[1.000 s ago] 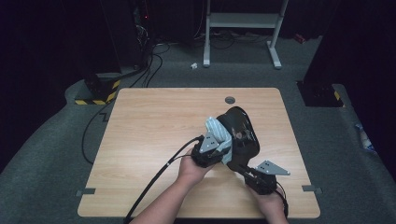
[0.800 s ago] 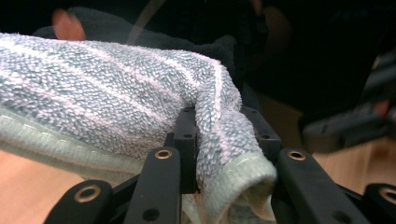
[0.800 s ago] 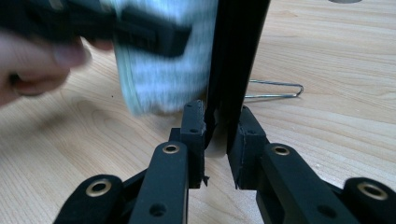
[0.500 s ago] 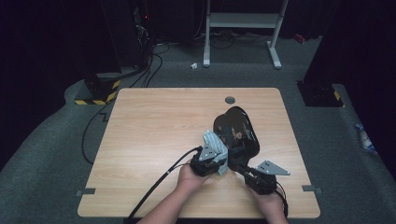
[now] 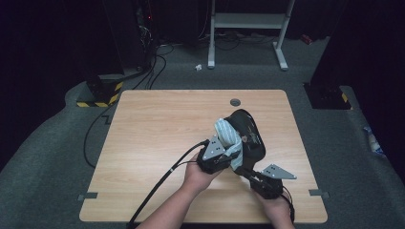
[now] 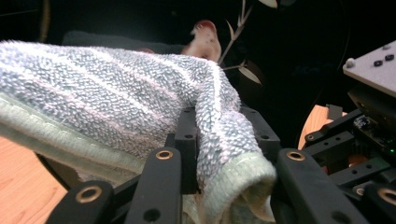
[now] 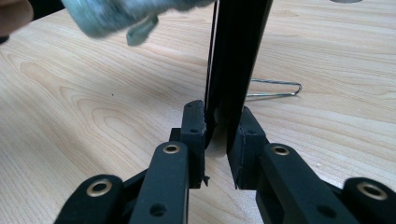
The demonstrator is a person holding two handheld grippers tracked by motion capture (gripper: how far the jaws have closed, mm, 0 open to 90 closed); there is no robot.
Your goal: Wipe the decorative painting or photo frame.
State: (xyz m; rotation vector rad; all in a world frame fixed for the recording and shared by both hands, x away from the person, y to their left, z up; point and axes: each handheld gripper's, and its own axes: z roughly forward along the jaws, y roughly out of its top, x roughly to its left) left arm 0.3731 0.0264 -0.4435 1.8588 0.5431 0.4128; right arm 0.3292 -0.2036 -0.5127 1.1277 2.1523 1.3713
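**Cloth on a dark plate, near the counter's right edge**

From the high view, a black plate (image 5: 248, 136) stood tilted toward the right half of the counter (image 5: 157, 133), nearer its front edge than its back one. The left tongs (image 5: 228, 157) pressed a pale blue-green cloth (image 5: 227, 133) against the plate's face, while the right tongs (image 5: 249, 172) held the plate's lower rim.

The left gripper view added detail: the jaws were clamped on a bunched fold of the cloth (image 6: 140, 112), and painted leaves showed on the plate (image 6: 280, 56).

The right gripper view showed those jaws closed on the plate's thin edge (image 7: 233, 60), with a wire stand (image 7: 275, 91) lying on the wood behind it
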